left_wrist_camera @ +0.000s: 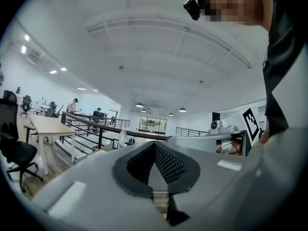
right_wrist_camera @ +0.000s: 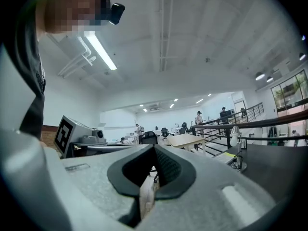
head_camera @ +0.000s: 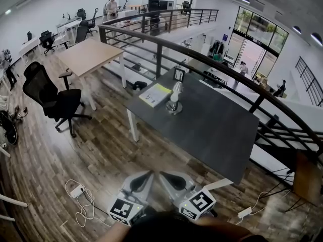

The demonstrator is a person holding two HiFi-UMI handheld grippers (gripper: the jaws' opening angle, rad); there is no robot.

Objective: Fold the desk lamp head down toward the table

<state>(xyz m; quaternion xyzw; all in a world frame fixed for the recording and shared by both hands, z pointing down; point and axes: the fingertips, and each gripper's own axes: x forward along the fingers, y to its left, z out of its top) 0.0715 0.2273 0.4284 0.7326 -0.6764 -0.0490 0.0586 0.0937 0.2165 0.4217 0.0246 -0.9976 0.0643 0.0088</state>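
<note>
Pressing together, empty: jaws of left gripper, right gripper.

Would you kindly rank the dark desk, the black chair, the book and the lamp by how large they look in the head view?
Largest is the desk, then the chair. The book and the lamp look about alike, so I would not rank those two.

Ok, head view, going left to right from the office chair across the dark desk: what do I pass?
Chair → notebook → lamp.
</note>
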